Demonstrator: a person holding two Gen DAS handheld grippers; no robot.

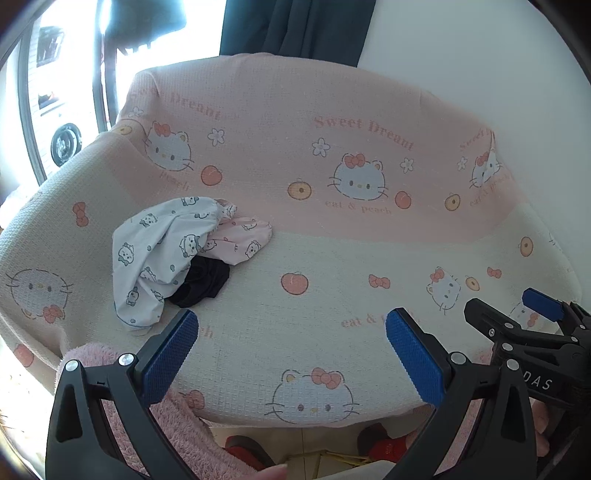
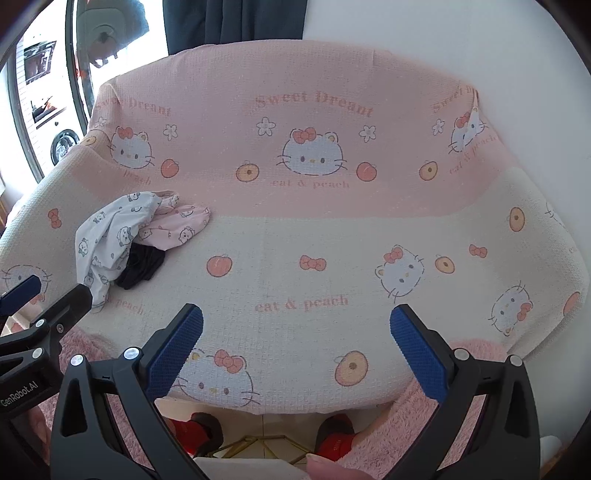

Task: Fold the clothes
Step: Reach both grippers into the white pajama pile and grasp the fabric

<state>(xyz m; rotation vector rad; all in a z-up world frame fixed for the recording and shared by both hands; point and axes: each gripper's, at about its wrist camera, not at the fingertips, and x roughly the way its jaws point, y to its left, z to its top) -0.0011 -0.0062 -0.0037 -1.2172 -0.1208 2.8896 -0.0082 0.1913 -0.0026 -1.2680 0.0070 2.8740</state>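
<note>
Blue-padded left gripper (image 1: 291,332): we held it low at the near edge of the seat, its black jaws spread wide with nothing between them.
Blue-padded right gripper (image 2: 295,328): we held it level beside the left one, likewise released, jaws wide and gripping nothing.
Red slippers (image 2: 334,435): we saw them on the tiled floor below the front edge, at the bottom of both views.
Fluffy pink towelling fabric (image 1: 184,417): it hung under the near edge of the cover, to both sides.
Cream and pink waffle-weave cover printed with cat faces and peaches (image 1: 332,258): it lay draped over the seat and backrest.
Crumpled pile of clothes (image 1: 173,254): it sat on the left of the seat, well apart from both grippers, still unfolded.
White cat-print garment (image 1: 155,251): it made up the left bulk of the pile.
Pink cat-print garment (image 1: 243,240): it lay at the pile's right, partly under the white one.
Black garment (image 1: 201,282): it was bunched at the pile's near side, touching both.
Dark curtain (image 1: 295,26): it hung behind the backrest, beside a white wall (image 1: 480,55).
</note>
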